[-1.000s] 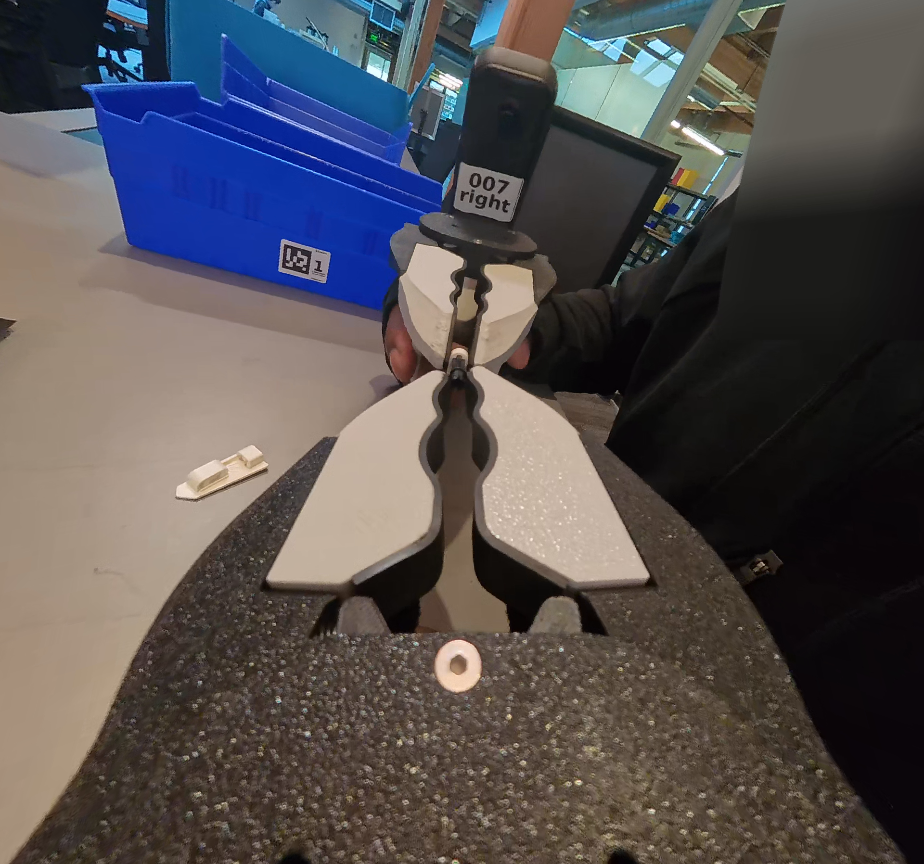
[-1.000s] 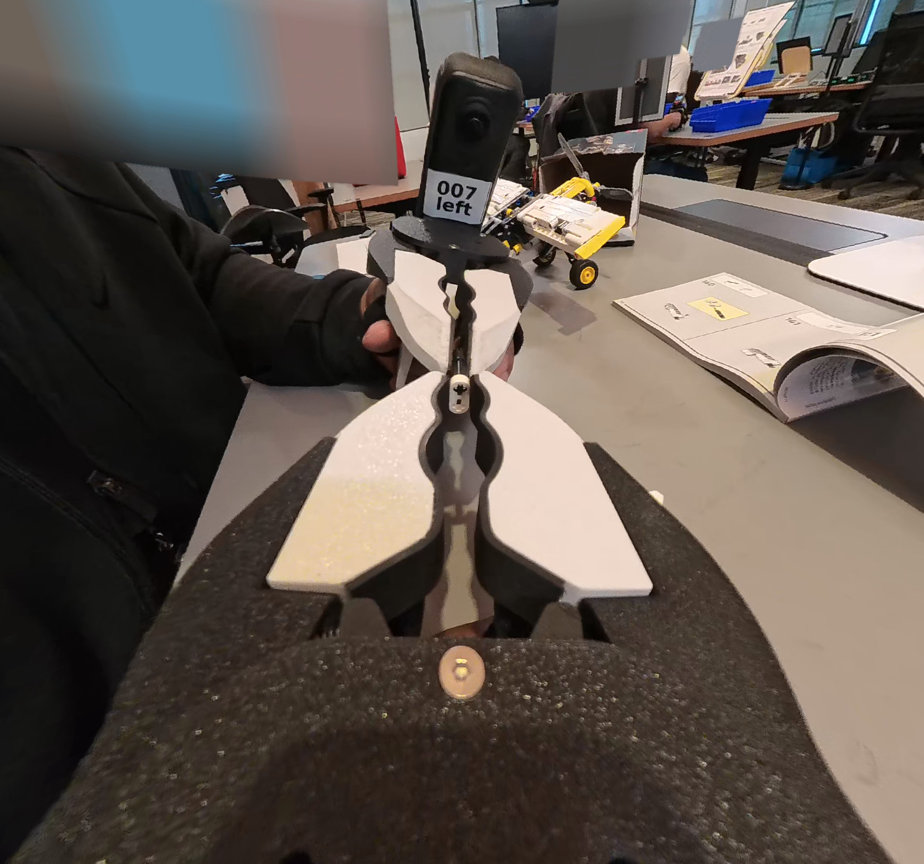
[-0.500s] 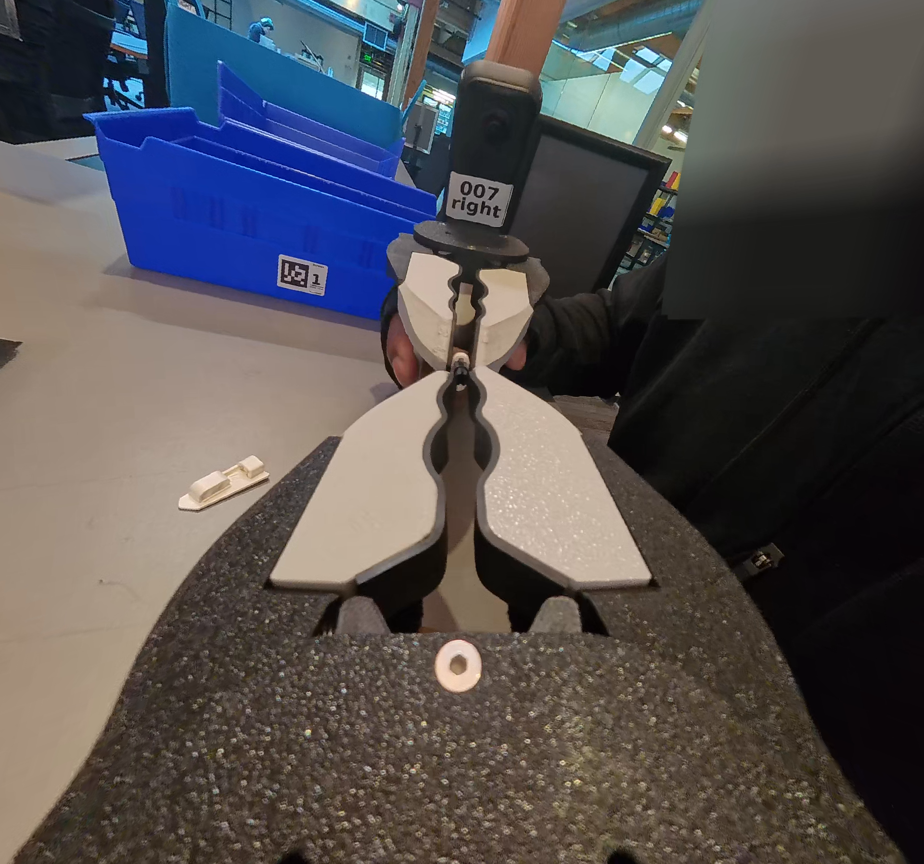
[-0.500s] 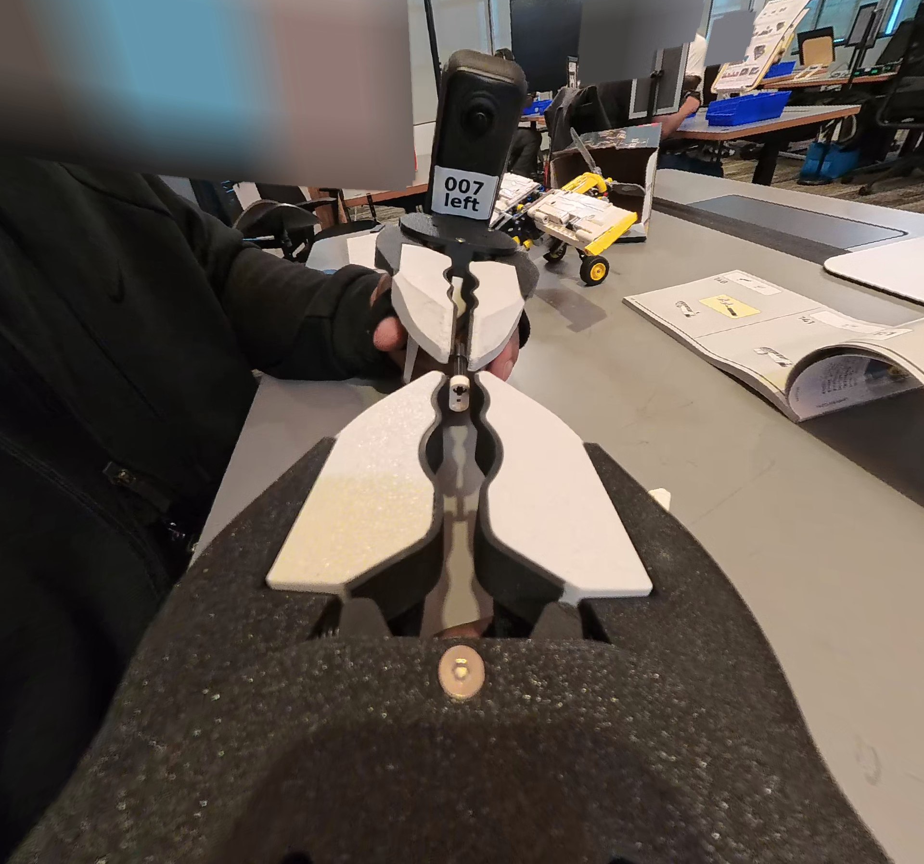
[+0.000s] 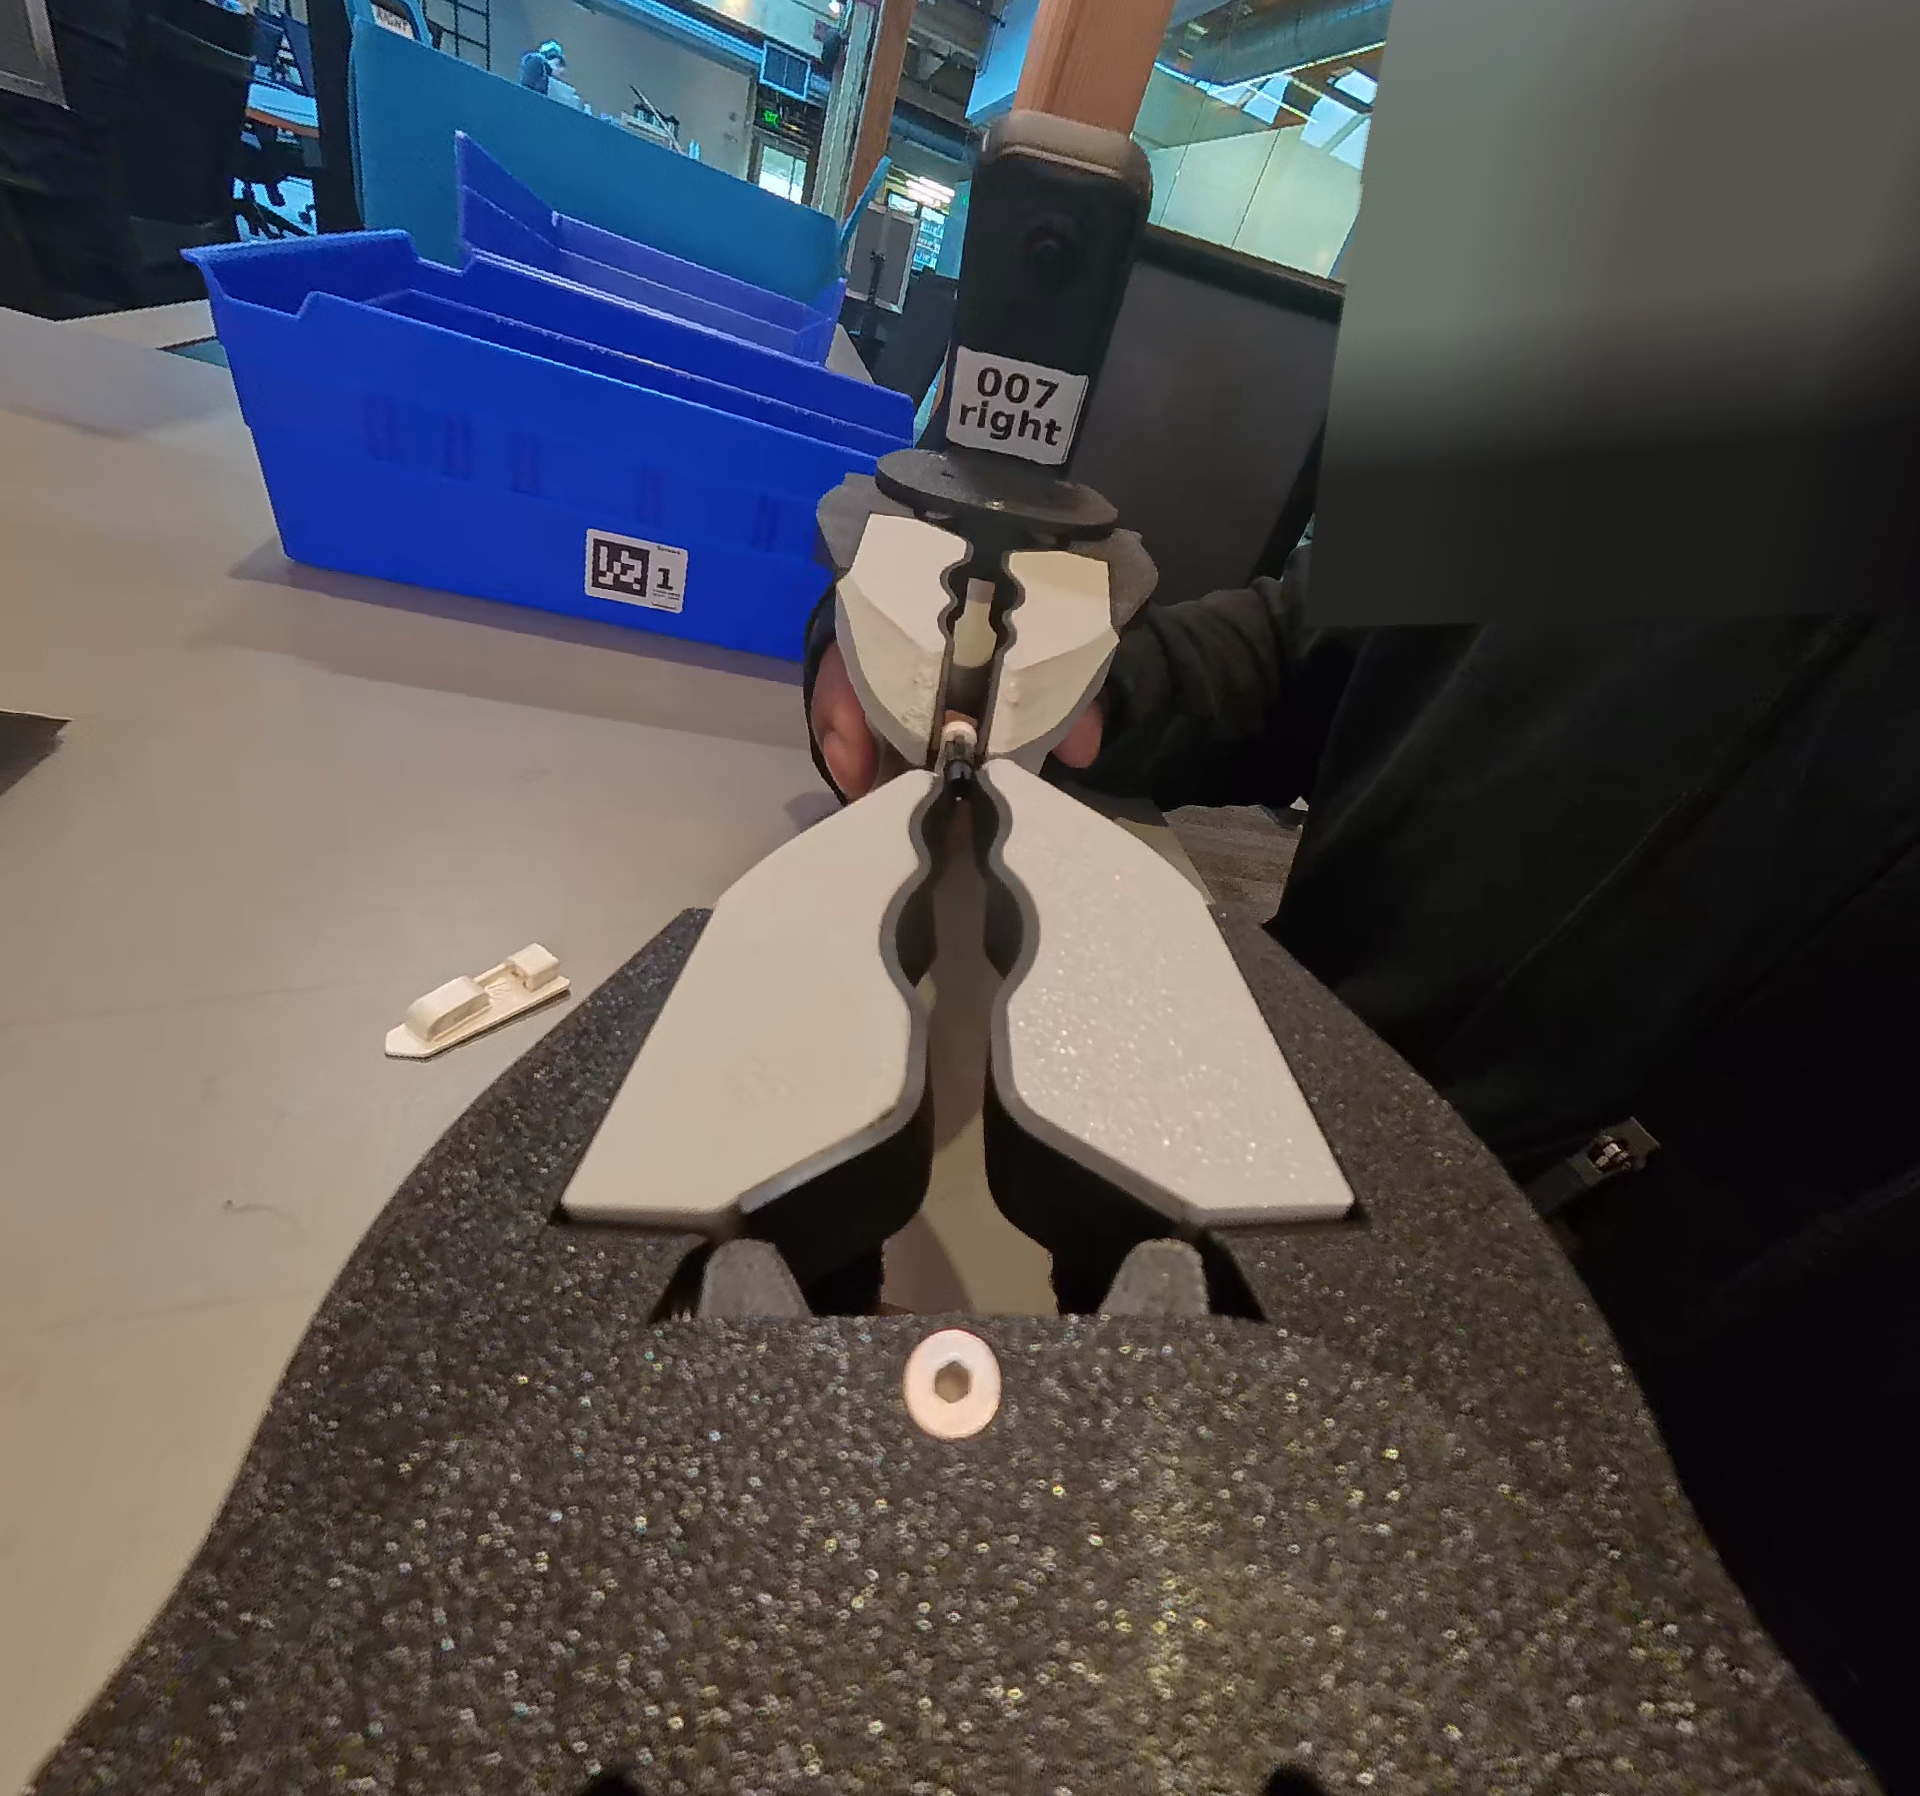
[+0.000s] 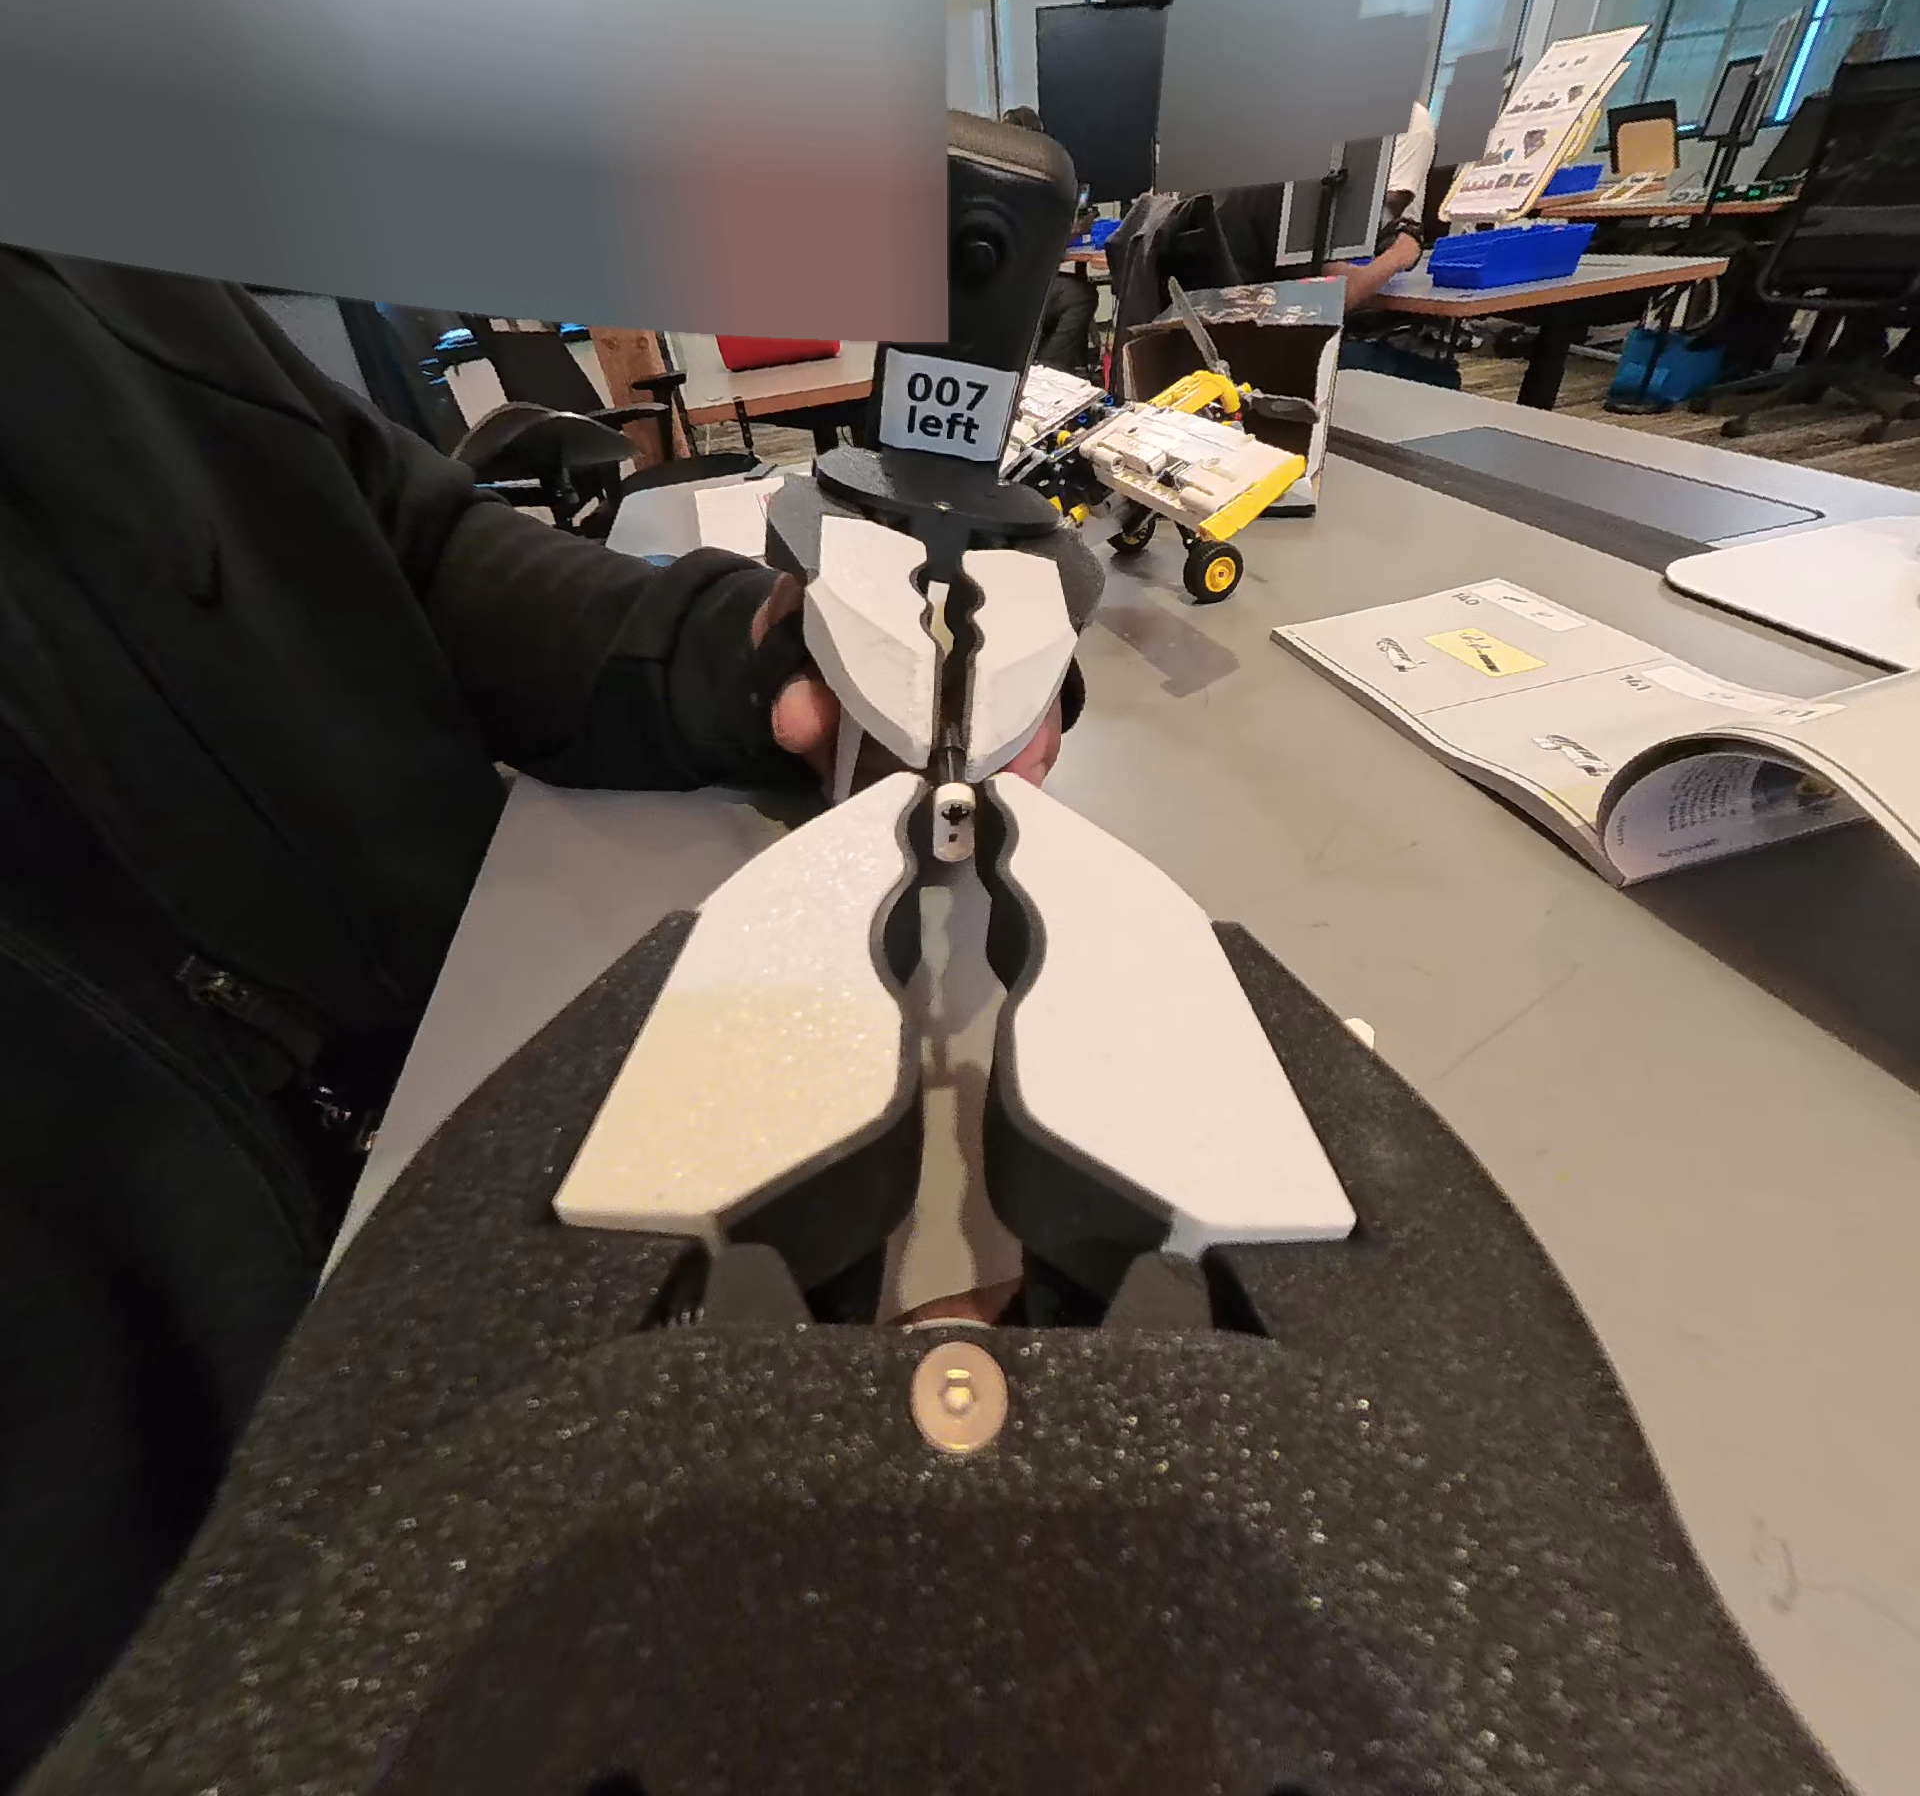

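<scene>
A thin black axle pin [image 6: 949, 754], pinched by the left gripper [image 5: 957, 790], could be bent or dropped if misaligned with the small white connector [image 6: 952, 819] clamped in the right gripper [image 6: 952, 796].

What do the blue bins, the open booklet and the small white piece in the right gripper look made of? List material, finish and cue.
Blue bins: likely moulded plastic, matte; uniform colour, ribbed walls.
Open booklet: paper, slightly glossy; curled pages.
Small white piece in the right gripper: probably hard plastic, smooth; crisp moulded hole.
</scene>
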Tool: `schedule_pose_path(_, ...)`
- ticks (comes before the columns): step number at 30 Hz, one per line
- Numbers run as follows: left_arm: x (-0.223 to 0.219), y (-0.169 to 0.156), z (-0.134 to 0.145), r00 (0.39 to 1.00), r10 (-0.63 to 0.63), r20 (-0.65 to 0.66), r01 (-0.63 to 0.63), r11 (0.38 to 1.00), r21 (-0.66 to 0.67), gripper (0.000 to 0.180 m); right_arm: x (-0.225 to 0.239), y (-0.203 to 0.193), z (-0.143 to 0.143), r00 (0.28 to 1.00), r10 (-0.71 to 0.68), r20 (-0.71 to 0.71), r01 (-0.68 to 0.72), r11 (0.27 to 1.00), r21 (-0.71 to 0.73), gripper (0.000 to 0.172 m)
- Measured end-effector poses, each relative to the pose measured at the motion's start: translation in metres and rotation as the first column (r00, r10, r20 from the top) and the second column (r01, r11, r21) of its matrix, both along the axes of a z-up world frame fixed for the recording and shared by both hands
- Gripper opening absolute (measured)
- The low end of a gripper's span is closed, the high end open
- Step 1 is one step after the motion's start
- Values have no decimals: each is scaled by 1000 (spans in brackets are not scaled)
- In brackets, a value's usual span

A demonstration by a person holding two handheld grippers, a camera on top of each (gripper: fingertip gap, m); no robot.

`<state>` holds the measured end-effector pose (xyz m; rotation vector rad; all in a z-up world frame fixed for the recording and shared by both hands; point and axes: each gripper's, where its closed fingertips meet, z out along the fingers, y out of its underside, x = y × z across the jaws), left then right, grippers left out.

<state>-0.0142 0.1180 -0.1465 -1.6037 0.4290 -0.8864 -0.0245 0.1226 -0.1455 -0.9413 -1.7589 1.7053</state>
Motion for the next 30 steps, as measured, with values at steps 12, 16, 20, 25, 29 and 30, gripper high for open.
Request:
schedule_pose_path(12,13,4,-14,994,8,-111,-12,999,-33,0,-12,0,-1,995,-98,-3,98,993,65,0)
schedule_pose_path(16,-1,17,-23,982,119,-149,-132,988,-84,0,-16,18,-14,983,-179,43,175,982,68,0)
schedule_pose_path(20,-28,23,-18,953,265,-146,-275,960,-47,0,-20,23,-20,971,-236,44,229,965,131,0)
schedule_pose_path(25,-37,4,-19,936,267,-231,-284,958,-44,8,-17,13,-27,977,-203,68,187,964,192,0)
schedule_pose_path(29,-26,-33,-45,910,96,-403,-160,979,-126,17,-15,8,-31,981,-176,86,155,965,211,0)
schedule_pose_path(30,-24,-43,-52,893,48,-448,-127,981,-148,19,-14,6,-31,982,-164,89,142,968,208,0)
